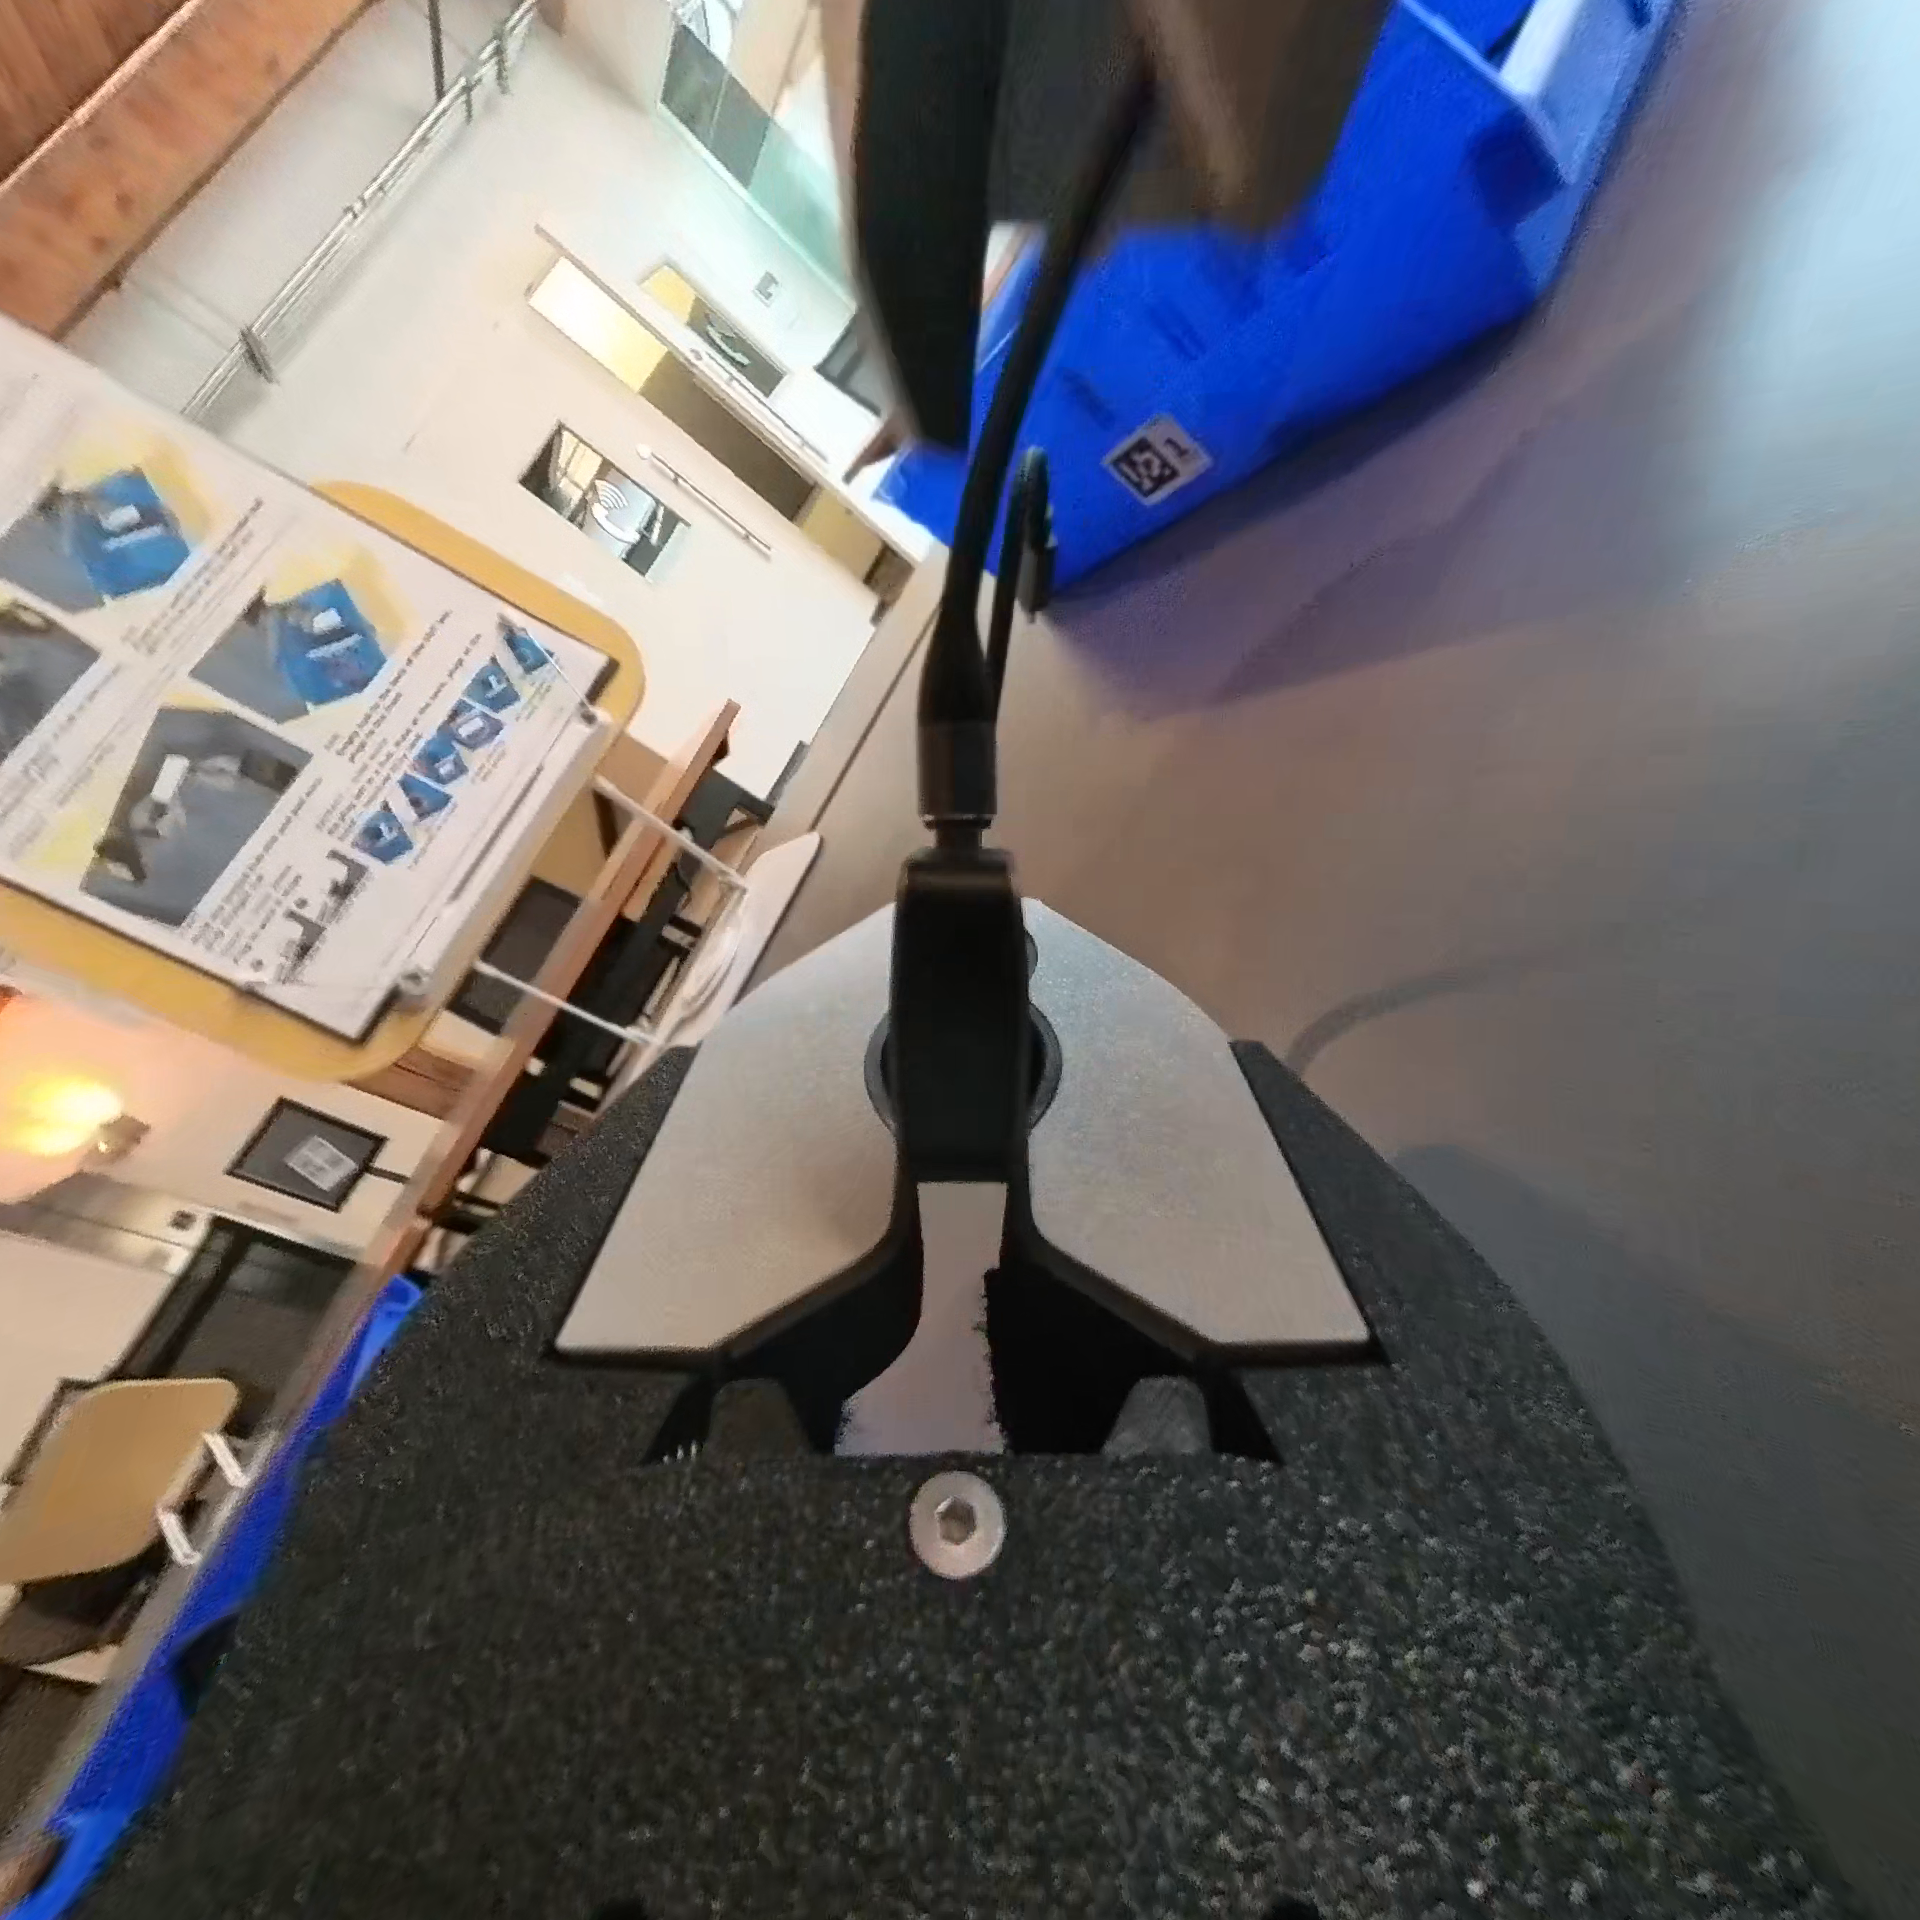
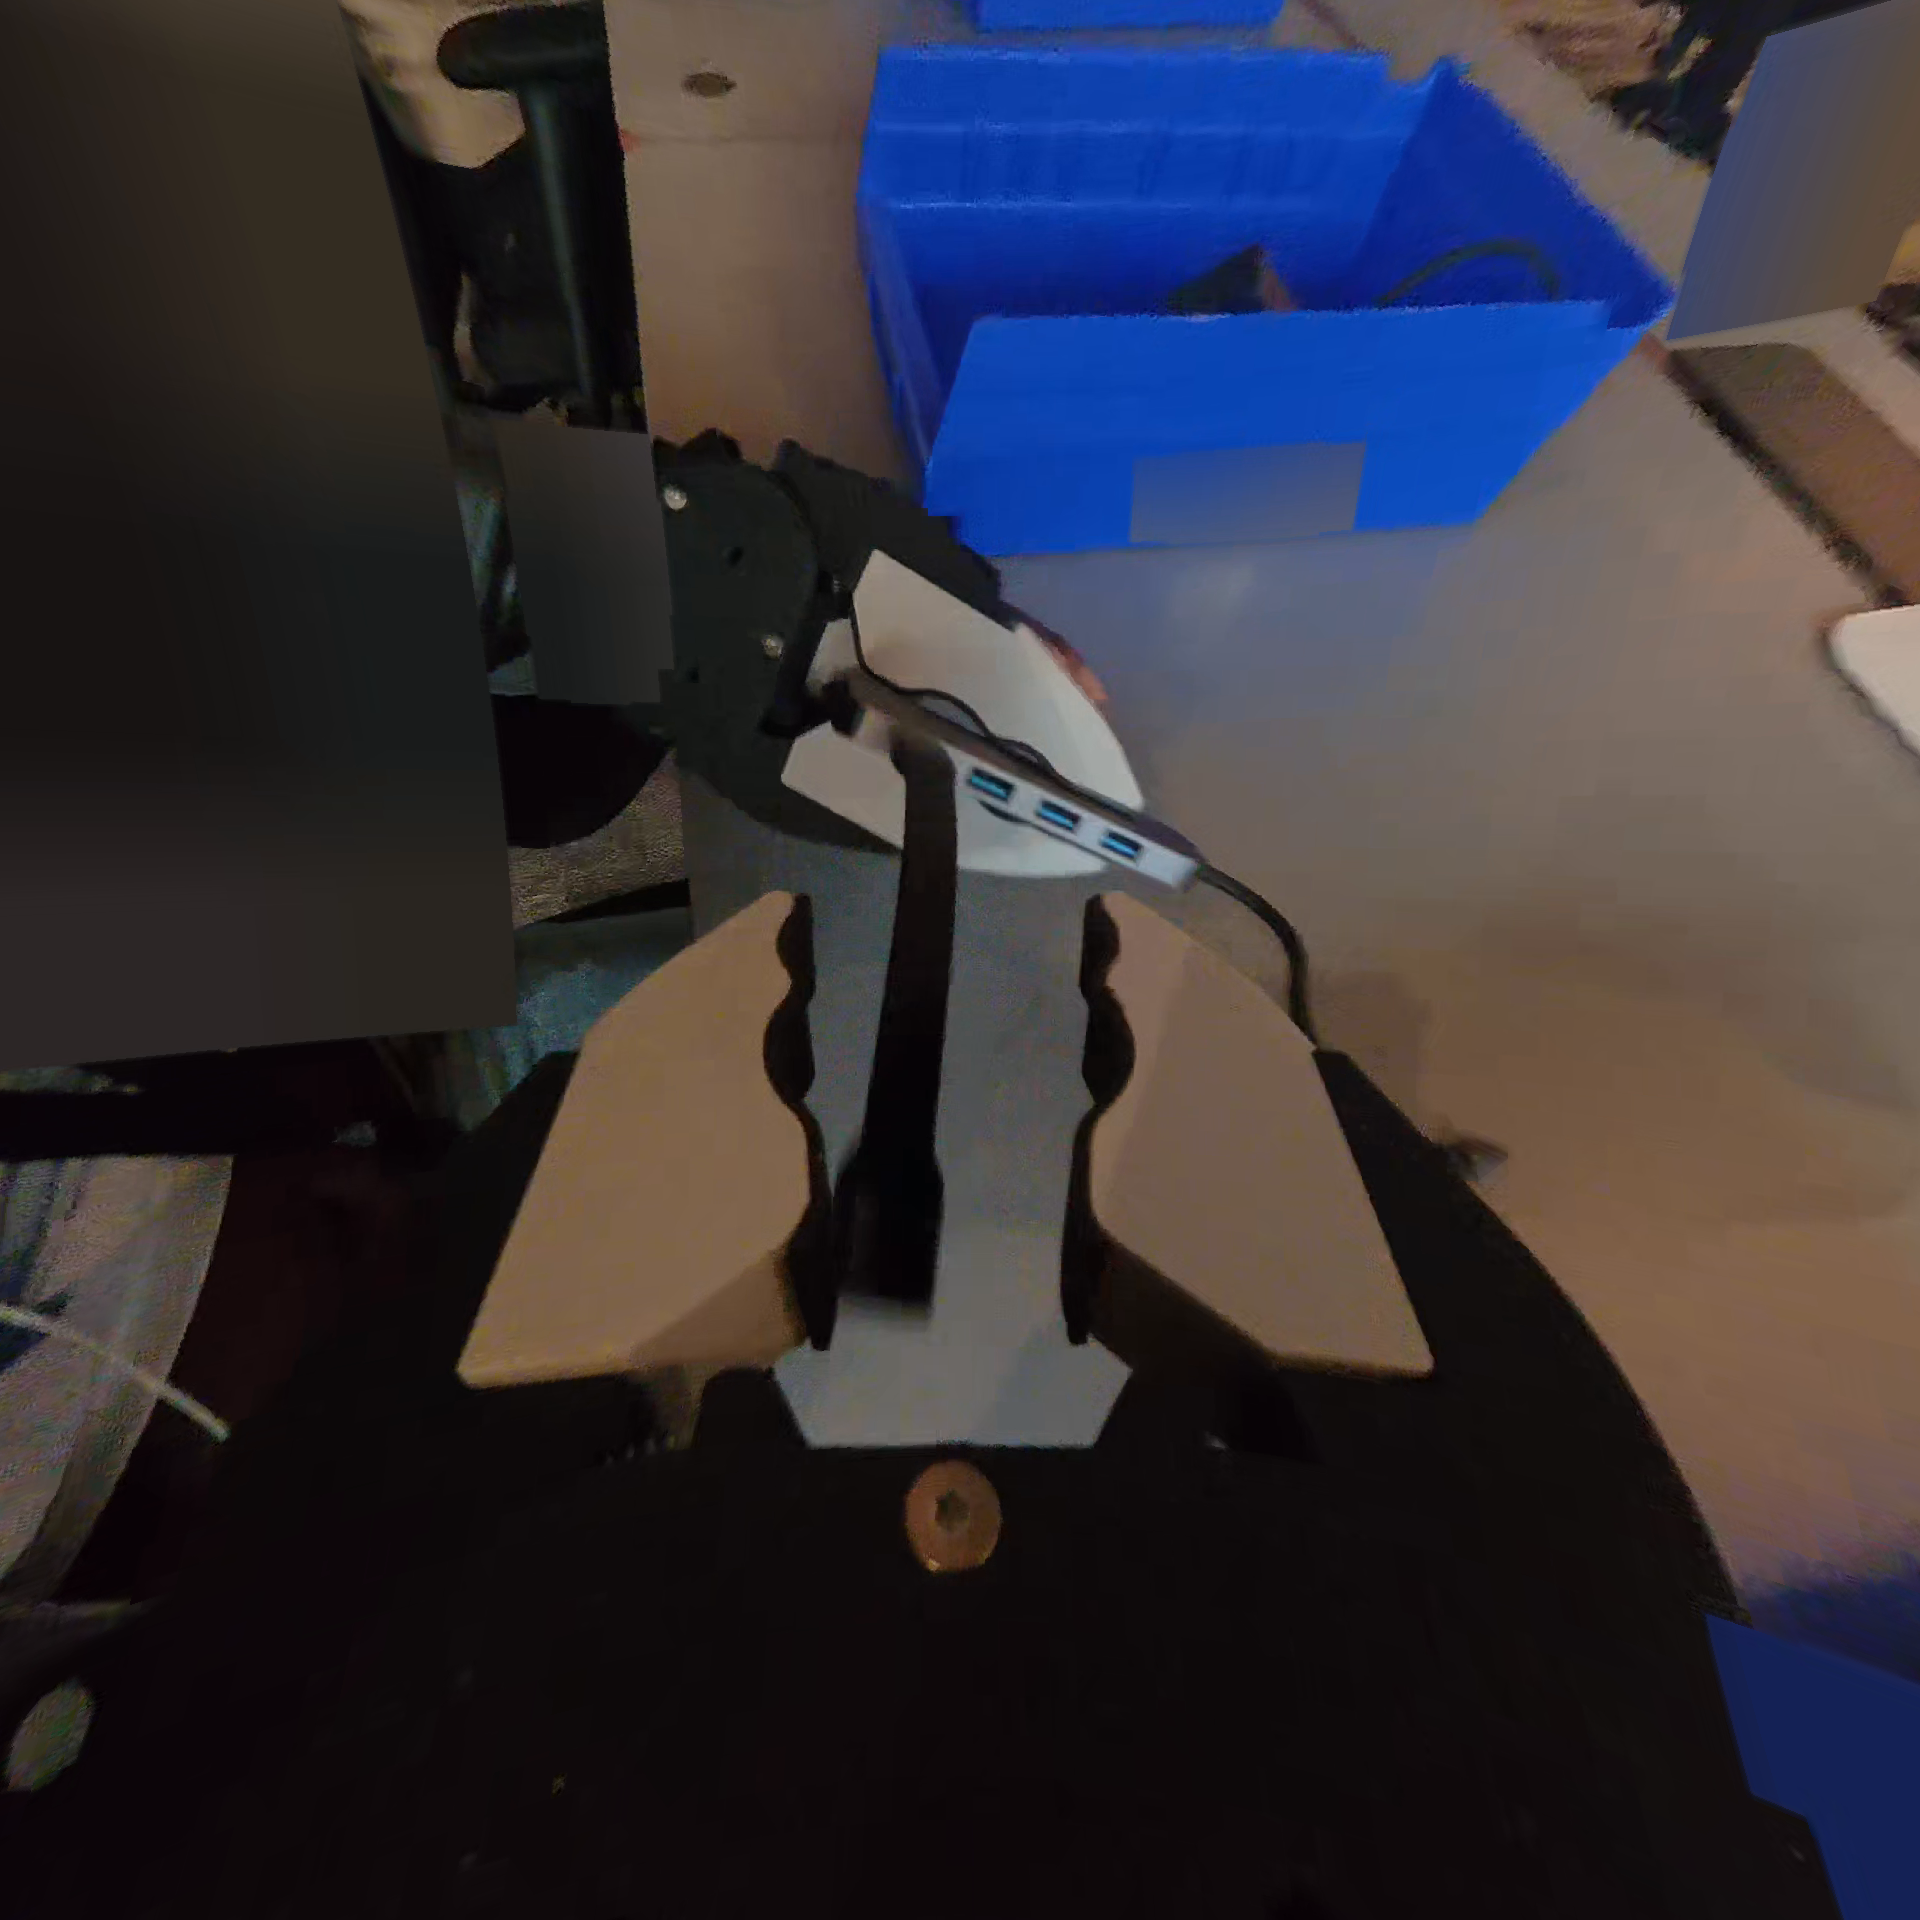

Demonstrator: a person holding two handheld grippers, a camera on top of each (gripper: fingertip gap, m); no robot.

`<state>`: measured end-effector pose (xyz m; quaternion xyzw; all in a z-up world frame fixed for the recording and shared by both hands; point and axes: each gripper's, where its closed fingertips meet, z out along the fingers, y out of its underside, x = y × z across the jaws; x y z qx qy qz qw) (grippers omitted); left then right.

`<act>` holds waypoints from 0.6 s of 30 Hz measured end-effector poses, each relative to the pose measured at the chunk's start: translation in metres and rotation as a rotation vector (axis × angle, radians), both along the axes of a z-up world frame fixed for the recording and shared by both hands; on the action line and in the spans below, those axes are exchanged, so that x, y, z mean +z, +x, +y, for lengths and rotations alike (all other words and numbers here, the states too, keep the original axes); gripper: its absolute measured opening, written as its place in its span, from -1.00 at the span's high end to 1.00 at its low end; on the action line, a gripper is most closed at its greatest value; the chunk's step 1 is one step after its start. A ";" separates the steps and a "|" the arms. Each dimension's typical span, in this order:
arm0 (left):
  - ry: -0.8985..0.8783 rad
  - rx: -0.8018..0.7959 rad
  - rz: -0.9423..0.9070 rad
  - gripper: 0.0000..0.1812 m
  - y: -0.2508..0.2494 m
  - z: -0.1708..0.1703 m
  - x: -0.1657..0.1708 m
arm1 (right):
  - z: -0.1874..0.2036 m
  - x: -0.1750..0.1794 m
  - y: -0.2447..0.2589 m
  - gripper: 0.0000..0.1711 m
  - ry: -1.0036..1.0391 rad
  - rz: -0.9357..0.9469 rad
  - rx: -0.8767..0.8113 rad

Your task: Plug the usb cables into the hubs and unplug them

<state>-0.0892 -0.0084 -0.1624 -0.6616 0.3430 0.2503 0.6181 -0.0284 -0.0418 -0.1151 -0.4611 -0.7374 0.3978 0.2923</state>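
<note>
Left tool (image 1: 954, 1049) rolled sideways, clamping hub (image 2: 1060, 810); right tool (image 2: 940, 1101) level.

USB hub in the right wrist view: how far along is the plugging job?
Done: the left tongs grip the grey hub. In hand: a black cable runs from between the open right tongs up to the hub's end; whether it is seated is unclear. Left: three blue ports sit empty, then unplugging.

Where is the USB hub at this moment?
In the right wrist view, the USB hub sits centre frame, clamped in the left gripper, just ahead of the right gripper and in front of the blue bin.
</note>
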 end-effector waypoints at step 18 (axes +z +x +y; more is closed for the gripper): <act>0.054 -0.008 -0.148 0.86 -0.018 -0.014 0.010 | 0.263 0.046 0.197 0.55 0.095 -0.383 -0.746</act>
